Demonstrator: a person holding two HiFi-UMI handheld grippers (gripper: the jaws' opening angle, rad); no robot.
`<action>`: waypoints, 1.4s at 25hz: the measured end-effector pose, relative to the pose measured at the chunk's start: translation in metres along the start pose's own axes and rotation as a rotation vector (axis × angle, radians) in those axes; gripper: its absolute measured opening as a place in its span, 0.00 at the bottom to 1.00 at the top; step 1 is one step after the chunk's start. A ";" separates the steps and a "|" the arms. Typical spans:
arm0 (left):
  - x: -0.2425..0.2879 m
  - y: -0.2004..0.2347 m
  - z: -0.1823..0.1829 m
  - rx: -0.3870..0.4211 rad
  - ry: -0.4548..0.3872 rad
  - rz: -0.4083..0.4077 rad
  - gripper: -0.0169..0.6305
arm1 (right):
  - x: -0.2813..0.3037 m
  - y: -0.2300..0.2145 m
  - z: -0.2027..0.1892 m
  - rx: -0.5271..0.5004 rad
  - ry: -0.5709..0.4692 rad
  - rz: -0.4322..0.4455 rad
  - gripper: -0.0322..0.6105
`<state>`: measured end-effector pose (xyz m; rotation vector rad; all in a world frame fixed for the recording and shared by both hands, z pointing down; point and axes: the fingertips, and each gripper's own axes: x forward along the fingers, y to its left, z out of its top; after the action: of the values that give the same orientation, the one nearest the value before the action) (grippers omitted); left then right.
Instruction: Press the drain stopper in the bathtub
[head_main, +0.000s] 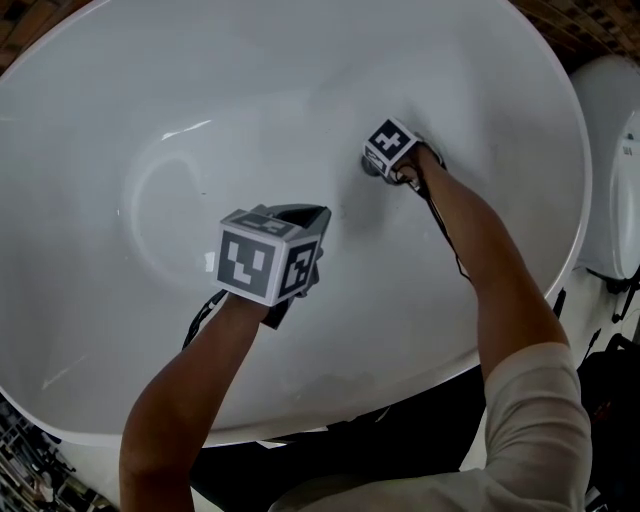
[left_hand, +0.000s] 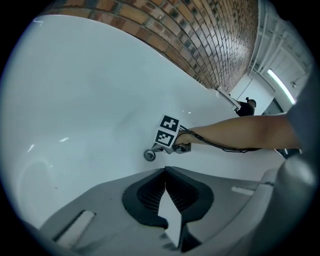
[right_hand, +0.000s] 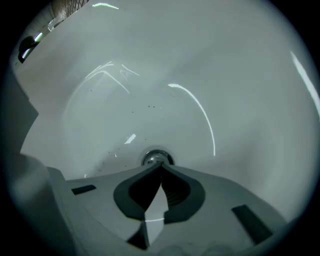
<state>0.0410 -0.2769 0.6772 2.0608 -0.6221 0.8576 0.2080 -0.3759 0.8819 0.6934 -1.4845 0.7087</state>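
Observation:
A round chrome drain stopper (right_hand: 156, 158) sits in the floor of the white bathtub (head_main: 120, 120). My right gripper (right_hand: 160, 166) is shut, and its closed tips rest on or just over the stopper's near edge. The left gripper view shows the stopper (left_hand: 149, 155) just below the right gripper (left_hand: 159, 148) with its marker cube. In the head view the right gripper (head_main: 385, 170) covers most of the stopper (head_main: 372, 166). My left gripper (head_main: 310, 222) hovers over the tub's middle, shut, with nothing in it, its tips (left_hand: 165, 171) pointing toward the drain.
The tub's rim (head_main: 560, 290) curves round the right and near side. A white toilet (head_main: 615, 170) stands past the right rim. A brick wall (left_hand: 200, 40) rises behind the tub. A cable (head_main: 445, 225) runs along the right forearm.

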 end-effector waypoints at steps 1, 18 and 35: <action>-0.003 -0.001 0.002 0.004 -0.007 0.002 0.03 | -0.004 0.000 0.000 0.010 -0.008 0.000 0.07; -0.056 -0.027 0.029 0.010 -0.134 0.031 0.03 | -0.085 0.009 0.008 0.088 -0.121 -0.009 0.07; -0.102 -0.042 0.048 -0.045 -0.308 0.058 0.03 | -0.152 0.020 0.016 0.261 -0.279 0.026 0.07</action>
<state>0.0196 -0.2796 0.5590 2.1604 -0.8626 0.5552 0.1873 -0.3753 0.7297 1.0063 -1.6728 0.8614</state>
